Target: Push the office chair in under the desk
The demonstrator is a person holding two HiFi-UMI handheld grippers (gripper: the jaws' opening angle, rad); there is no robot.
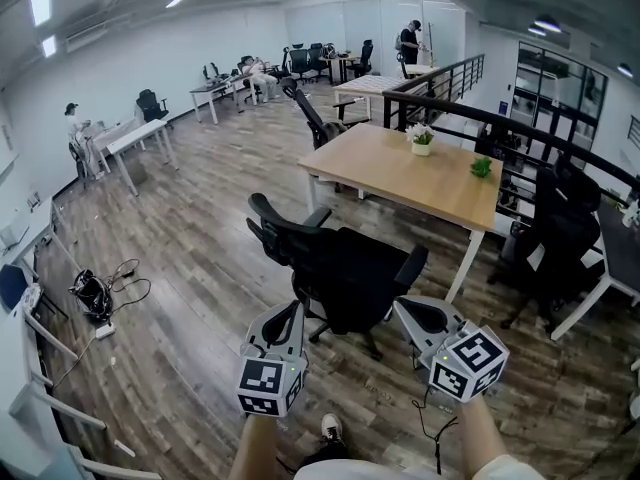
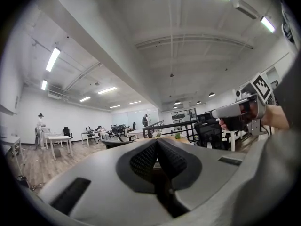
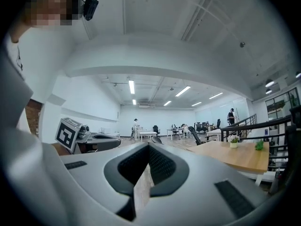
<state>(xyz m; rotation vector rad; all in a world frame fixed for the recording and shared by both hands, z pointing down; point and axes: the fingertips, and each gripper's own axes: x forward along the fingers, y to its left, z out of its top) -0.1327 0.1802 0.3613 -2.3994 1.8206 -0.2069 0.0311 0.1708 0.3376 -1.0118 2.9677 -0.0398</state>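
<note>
left gripper (image 1: 297, 310) and right gripper (image 1: 403, 308) closed, empty.

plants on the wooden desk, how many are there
2. A white-flowered pot sits near the far edge of the wooden desk; a small green plant sits to its right, toward the far right corner. None looks hidden.

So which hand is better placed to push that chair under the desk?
Left, probably: the left tool is by the chair's backrest, away from the desk; the right tool is nearer the desk.
</note>
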